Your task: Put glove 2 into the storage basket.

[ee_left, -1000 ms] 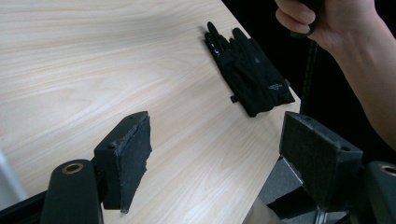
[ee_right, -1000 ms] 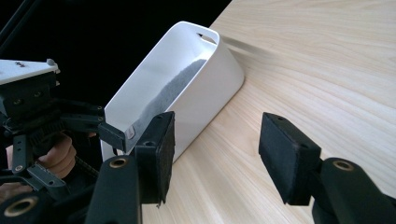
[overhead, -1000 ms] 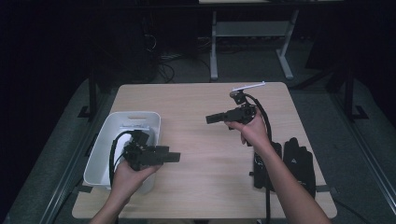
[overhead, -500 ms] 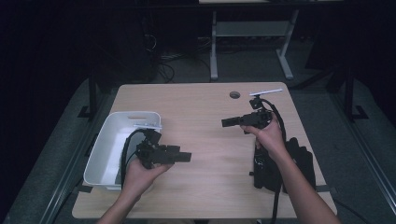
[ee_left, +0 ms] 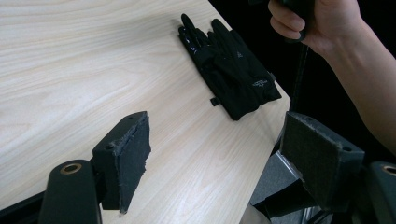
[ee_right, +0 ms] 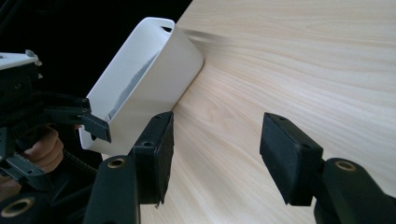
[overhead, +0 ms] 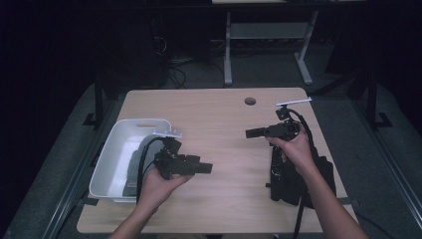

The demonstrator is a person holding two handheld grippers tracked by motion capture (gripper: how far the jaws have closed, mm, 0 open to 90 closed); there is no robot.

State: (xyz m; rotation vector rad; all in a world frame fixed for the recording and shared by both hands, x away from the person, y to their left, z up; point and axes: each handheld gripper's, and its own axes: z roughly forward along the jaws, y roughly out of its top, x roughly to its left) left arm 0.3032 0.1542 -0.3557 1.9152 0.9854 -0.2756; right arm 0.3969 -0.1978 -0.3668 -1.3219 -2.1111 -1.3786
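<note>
gloves are lying flat near the table's right edge, black pair, just below the right hand. right gripper hangs above the wood with jaws wide and nothing between them, pointing toward the white bin. left gripper sits beside that bin, jaws also wide apart and empty, aimed at the gloves but well apart from them.

We see a light wooden table on grey floor, a white-legged desk frame behind, darkness around.
</note>
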